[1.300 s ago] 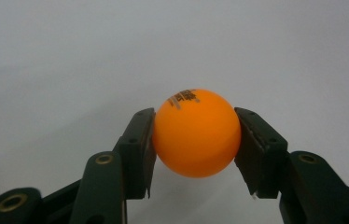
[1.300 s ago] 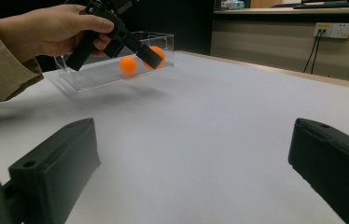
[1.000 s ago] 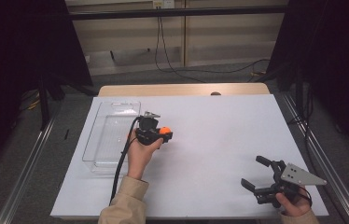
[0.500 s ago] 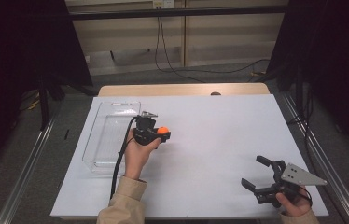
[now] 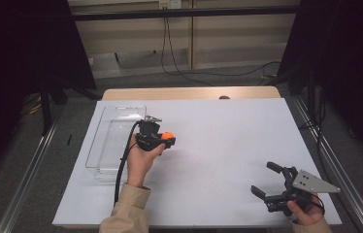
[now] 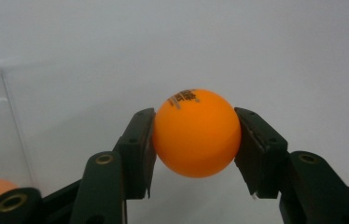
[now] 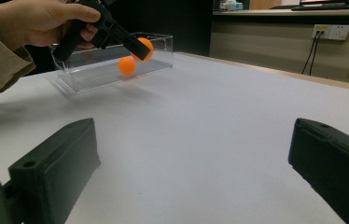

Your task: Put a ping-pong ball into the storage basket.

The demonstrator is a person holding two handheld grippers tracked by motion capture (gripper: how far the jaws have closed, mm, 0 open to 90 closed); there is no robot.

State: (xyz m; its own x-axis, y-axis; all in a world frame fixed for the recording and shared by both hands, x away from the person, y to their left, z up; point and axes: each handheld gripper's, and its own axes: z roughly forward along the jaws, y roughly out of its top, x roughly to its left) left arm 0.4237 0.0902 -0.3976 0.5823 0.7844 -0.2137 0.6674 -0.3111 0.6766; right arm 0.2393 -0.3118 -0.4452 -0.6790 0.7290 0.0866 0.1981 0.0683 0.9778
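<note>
An orange ping-pong ball (image 6: 196,133) with printed lettering sits clamped between the two black pads of my left gripper (image 6: 195,140). In the high view the left gripper (image 5: 168,141) holds this ball (image 5: 169,137) above the white table, just right of a clear plastic box (image 5: 103,141). A second orange ball (image 7: 127,66) lies inside the box (image 7: 93,74), below the held ball (image 7: 145,48). My right gripper (image 5: 264,178) rests at the near right of the table, its jaws wide apart with nothing between them (image 7: 196,158).
A white sheet (image 5: 228,141) covers the table, with a wooden strip (image 5: 189,93) showing at its far edge. Metal rails (image 5: 335,160) run along both sides. Cables and a wall socket (image 7: 330,31) lie beyond the far edge.
My left gripper has edged slightly left toward the clear box, still holding the ball. The right gripper has stayed in place.
</note>
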